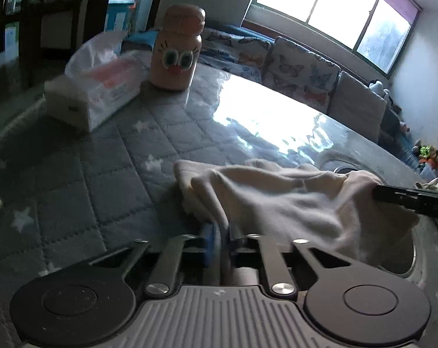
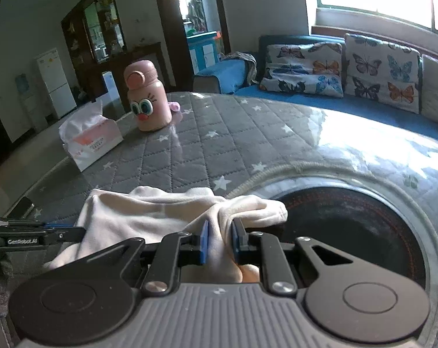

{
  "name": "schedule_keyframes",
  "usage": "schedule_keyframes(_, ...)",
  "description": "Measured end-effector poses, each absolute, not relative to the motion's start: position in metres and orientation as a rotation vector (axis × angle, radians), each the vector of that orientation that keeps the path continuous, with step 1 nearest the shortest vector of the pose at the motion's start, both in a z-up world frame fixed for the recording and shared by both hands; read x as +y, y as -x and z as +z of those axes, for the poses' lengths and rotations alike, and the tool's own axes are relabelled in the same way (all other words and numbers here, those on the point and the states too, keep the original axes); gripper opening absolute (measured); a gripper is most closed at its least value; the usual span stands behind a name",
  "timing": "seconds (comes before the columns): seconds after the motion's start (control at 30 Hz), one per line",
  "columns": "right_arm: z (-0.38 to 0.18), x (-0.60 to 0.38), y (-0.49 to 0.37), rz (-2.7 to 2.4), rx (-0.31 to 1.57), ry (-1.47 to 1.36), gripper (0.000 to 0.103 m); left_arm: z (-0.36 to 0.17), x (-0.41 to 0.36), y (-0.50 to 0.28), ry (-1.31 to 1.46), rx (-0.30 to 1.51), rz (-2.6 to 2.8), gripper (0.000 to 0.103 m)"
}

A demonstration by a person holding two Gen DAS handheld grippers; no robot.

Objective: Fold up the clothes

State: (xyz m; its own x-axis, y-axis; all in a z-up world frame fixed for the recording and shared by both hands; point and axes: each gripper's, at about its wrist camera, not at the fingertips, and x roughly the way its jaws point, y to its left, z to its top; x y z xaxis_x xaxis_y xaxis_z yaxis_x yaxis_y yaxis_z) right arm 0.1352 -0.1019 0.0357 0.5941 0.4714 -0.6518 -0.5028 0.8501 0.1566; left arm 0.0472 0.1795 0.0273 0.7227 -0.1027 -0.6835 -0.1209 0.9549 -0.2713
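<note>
Both claws, left claw and right claw, were clamped on the cream garment, the left seemingly through blur; the next move called for laying it flat on the counter.

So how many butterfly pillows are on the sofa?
2. One butterfly pillow leans at the blue sofa's left end, the other butterfly pillow stands beside it, toward the window. A plain cushion follows; more could be hidden past the edge.
</note>
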Motion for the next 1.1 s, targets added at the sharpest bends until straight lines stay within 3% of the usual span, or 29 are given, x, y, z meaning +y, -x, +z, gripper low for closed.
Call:
schedule_keyframes(0.33,0.060,-0.071,-0.131,0.645,0.650,0.041,0.015,0.078,0.198,-0.036,0.212,0.630,0.089,0.009)
schedule_keyframes(0.57,0.031,-0.053,-0.145,0.665,0.741,0.041,0.017,0.057,0.219,-0.042,0.198,0.713,0.164,0.010)
schedule_keyframes(0.73,0.014,-0.053,-0.149,0.602,0.798,0.099,0.027,0.040,0.224,-0.042,0.171,0.770,0.188,0.019)
schedule_keyframes(0.8,0.020,-0.055,-0.148,0.602,0.776,0.100,0.027,0.046,0.225,-0.041,0.164,0.748,0.196,0.042)
schedule_keyframes(0.83,0.023,-0.055,-0.147,0.603,0.762,0.096,0.027,0.049,0.225,-0.040,0.161,0.737,0.200,0.047)
schedule_keyframes(1.03,0.030,-0.041,-0.153,0.649,0.734,0.071,0.027,0.060,0.214,-0.050,0.126,0.694,0.172,0.047)
schedule_keyframes(1.1,0.023,-0.032,-0.156,0.661,0.752,0.084,0.027,0.056,0.209,-0.057,0.123,0.703,0.154,0.042)
